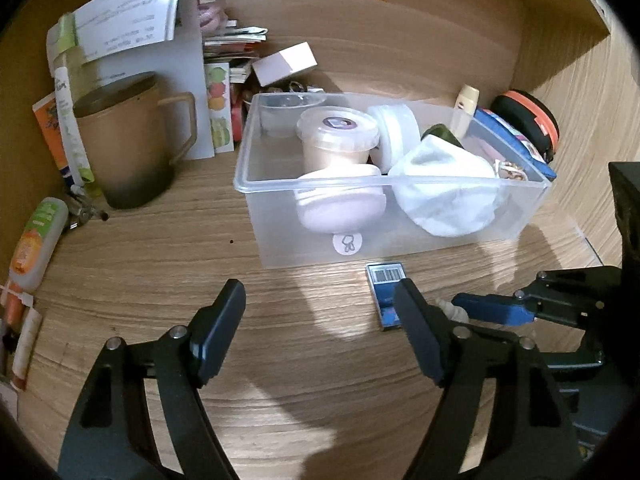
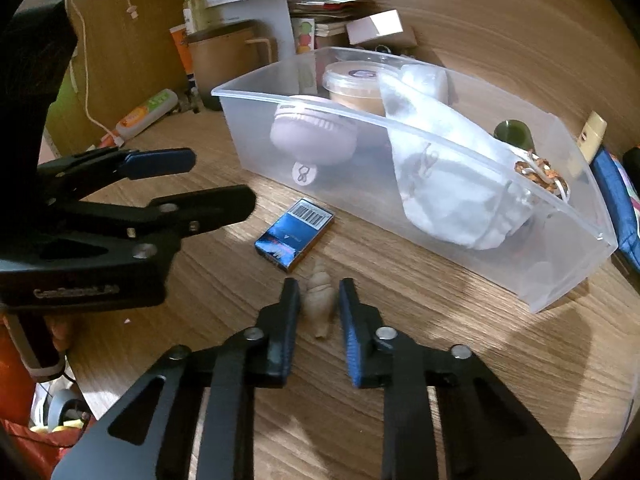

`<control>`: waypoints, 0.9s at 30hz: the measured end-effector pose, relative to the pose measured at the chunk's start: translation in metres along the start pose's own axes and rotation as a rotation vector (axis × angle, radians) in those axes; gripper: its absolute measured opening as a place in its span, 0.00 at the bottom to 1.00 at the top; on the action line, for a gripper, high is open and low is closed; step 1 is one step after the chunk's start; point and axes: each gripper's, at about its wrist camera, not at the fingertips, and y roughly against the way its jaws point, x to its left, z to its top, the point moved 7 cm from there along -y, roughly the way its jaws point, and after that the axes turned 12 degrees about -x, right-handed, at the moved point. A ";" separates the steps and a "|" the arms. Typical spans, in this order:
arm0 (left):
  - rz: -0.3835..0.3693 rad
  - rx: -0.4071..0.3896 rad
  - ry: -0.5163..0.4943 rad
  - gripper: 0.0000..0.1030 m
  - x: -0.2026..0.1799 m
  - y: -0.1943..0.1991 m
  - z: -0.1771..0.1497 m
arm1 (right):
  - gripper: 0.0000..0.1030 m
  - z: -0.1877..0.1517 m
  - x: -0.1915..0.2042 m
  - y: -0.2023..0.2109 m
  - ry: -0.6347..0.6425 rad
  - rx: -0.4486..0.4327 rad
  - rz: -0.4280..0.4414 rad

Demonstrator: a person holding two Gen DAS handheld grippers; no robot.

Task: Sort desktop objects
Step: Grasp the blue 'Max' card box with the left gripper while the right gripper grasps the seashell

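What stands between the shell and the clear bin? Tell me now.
The flat blue box lies on the desk between the shell, gripped by the right gripper, and the clear bin. The bin's near wall must also be cleared. Nothing else visible blocks it.

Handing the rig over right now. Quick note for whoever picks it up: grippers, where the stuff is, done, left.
Right gripper: jaws narrow around the small beige shell on the desk, not lifted; pad contact is hard to confirm.
Left gripper: open, empty, pointed at the blue card box.
Blue card box lies flat on the desk in front of the clear bin, beside the shell.
Done: bin already holds tubs, a lilac round case and a white pouch.
Left: lift the shell into the bin, then probably the card box; tubes and clutter sit by the brown mug.
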 end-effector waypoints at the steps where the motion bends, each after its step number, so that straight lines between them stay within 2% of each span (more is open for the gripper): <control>1: 0.001 0.004 -0.004 0.75 -0.002 -0.001 0.000 | 0.17 0.000 0.000 0.000 0.001 0.000 0.002; 10: -0.024 0.061 -0.037 0.72 -0.024 -0.013 -0.005 | 0.16 0.000 -0.012 0.005 -0.035 -0.002 0.024; 17: -0.043 0.135 -0.054 0.57 -0.039 -0.029 -0.011 | 0.16 0.001 -0.039 0.020 -0.080 -0.031 -0.001; 22: -0.008 0.137 -0.075 0.57 -0.045 -0.036 -0.009 | 0.16 0.000 -0.047 0.031 -0.077 -0.046 -0.004; 27: 0.004 0.142 -0.096 0.48 -0.049 -0.040 -0.010 | 0.16 0.003 -0.055 0.042 -0.086 -0.071 0.000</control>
